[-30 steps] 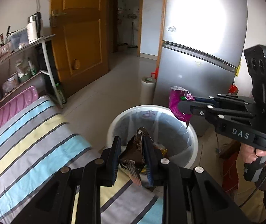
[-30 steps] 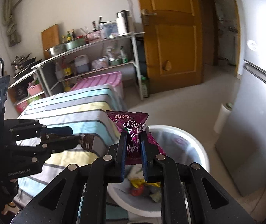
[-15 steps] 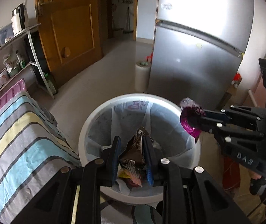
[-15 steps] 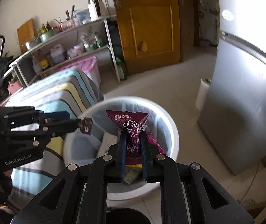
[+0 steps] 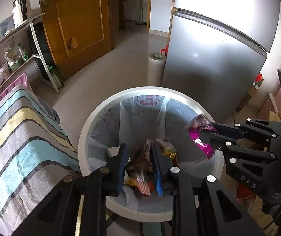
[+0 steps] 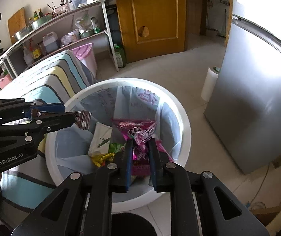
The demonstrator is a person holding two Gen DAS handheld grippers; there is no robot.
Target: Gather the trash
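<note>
1. Step in hand: the drop. Both grippers hang over the white bin (image 5: 85,129), each with a piece of trash.
2. Left gripper (image 5: 139,165): jaws parted a little, brown wrapper (image 5: 140,165) loose between the pads; grip looks slack, can't tell if released.
3. Right gripper (image 6: 139,157): jaws also slightly apart, magenta packet (image 6: 138,135) between them over the bin's right side.
4. Next move, likely: open both wider so the pieces fall inside, then pull clear of the rim.
5. Bin: lined with a pale bag (image 6: 73,143); holds a yellow foil wrapper (image 6: 101,157), green packet (image 6: 115,147) and white paper (image 6: 99,139).
6. Striped cloth (image 5: 18,147) lies just left of the bin.
</note>
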